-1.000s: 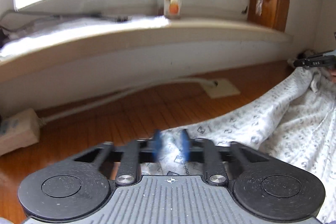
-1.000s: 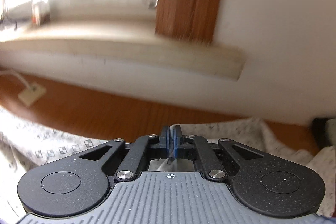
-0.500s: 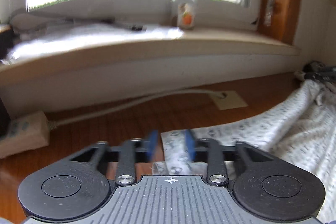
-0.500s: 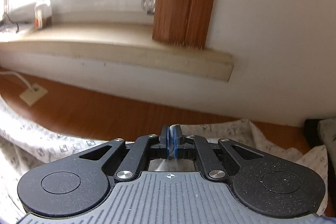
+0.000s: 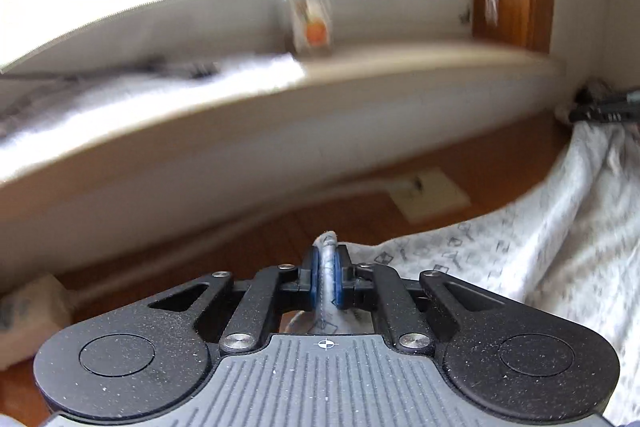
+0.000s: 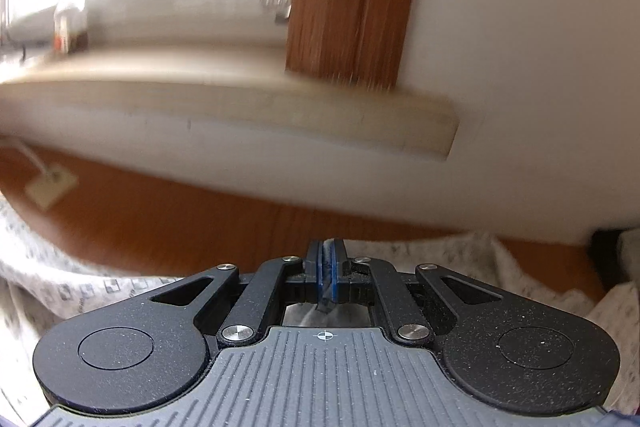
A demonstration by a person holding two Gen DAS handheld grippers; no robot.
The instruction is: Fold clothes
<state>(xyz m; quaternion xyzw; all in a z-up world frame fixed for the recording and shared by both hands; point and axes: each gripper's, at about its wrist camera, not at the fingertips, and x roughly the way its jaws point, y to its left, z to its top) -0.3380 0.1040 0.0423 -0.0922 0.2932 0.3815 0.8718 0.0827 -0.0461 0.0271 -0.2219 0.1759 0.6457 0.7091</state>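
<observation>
A white garment with a small grey print (image 5: 532, 247) lies on the wooden floor and stretches to the right in the left wrist view. My left gripper (image 5: 326, 277) is shut on a pinched fold of its edge. The same garment (image 6: 72, 291) spreads low on both sides in the right wrist view. My right gripper (image 6: 327, 273) is shut on another part of its edge. The right gripper's black tip (image 5: 604, 111) shows far right in the left wrist view, at the cloth's far corner.
A white wall with a windowsill (image 5: 360, 79) runs across ahead. A small jar (image 5: 310, 15) stands on the sill. A beige floor plate with a cable (image 5: 428, 193) lies on the wood floor (image 6: 172, 223). A power strip (image 5: 28, 311) is at the left.
My left gripper, open around the cloth edge before, has shut on it and lifted. My right gripper stays shut on the cloth. Both views are blurred by motion.
</observation>
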